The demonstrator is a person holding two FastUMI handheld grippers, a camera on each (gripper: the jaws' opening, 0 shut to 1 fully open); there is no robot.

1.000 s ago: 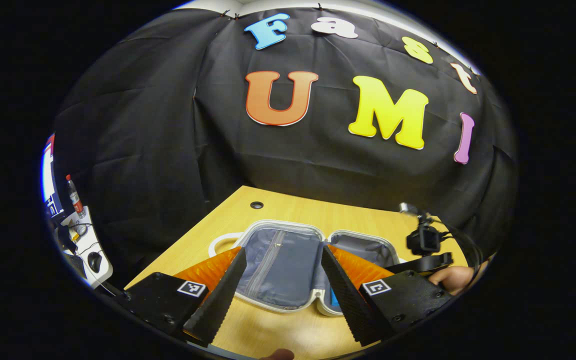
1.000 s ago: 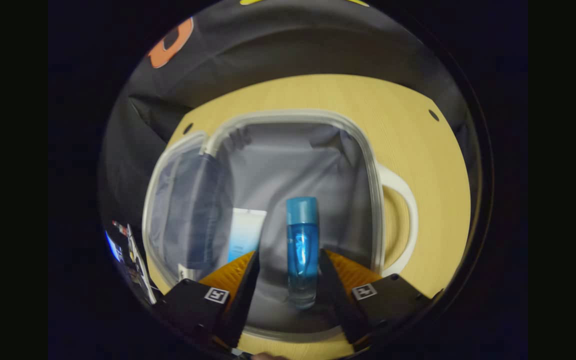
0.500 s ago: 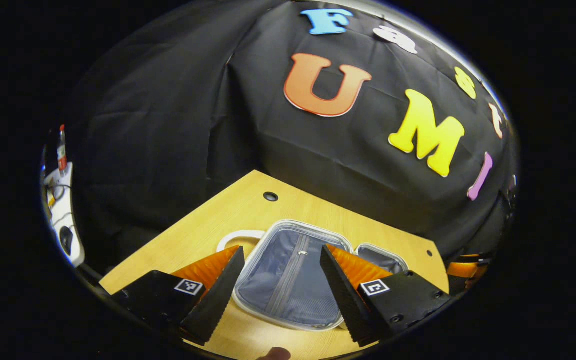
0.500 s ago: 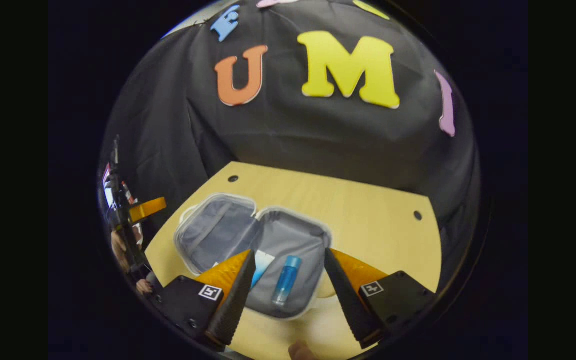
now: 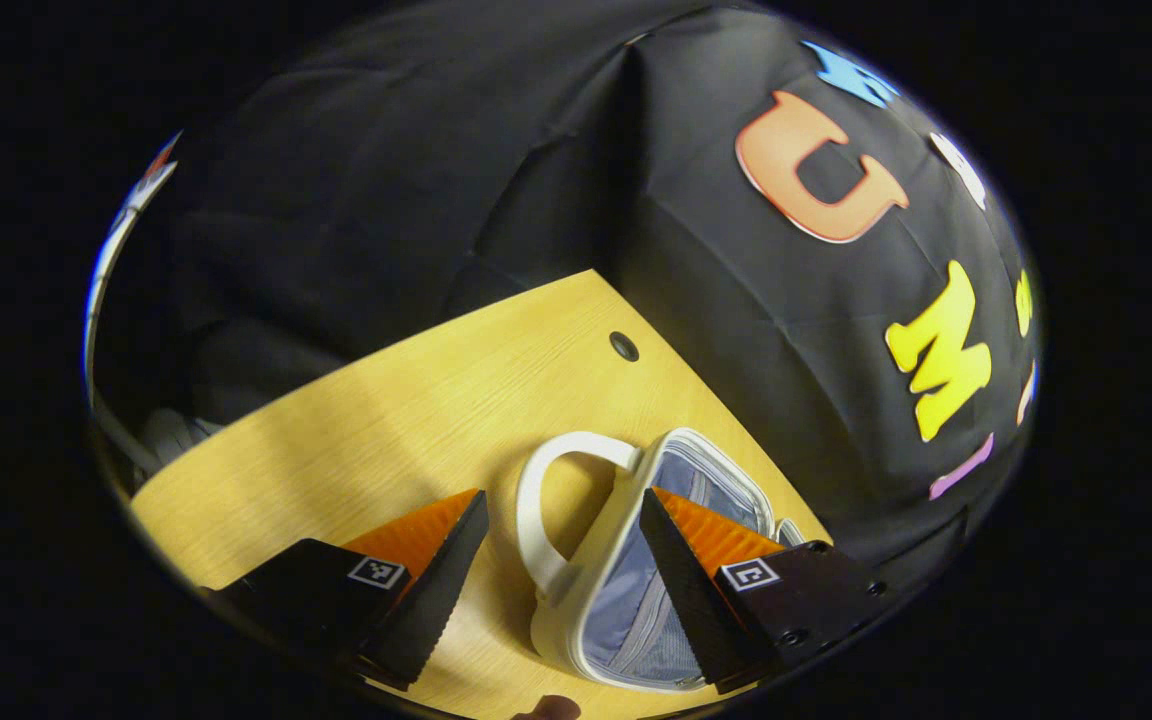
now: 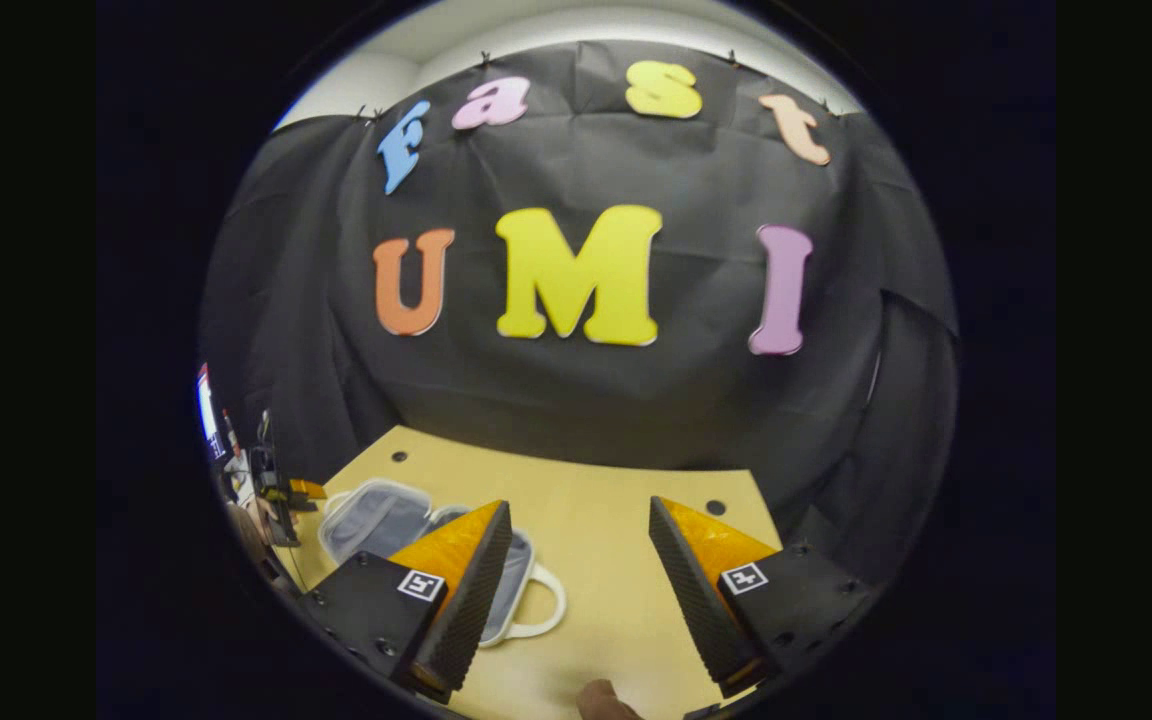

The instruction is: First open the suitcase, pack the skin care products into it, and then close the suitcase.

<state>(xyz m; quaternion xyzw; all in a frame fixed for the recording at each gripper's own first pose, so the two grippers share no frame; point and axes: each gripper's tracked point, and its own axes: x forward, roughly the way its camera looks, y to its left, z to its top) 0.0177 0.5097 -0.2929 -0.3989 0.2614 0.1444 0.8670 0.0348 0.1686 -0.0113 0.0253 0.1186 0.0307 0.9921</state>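
Matt wood-grain table [image 5: 406, 400], suitcase [image 5: 626, 600] w/ smooth plastic rim, cloth lining

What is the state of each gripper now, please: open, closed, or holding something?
Left gripper: jaws open, holding nothing; the suitcase handle lies between them, untouched.
Right gripper: jaws open, holding nothing, over the bare table.

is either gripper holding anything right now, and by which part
Nothing is held: left gripper is open over the suitcase handle, right gripper open above the table.
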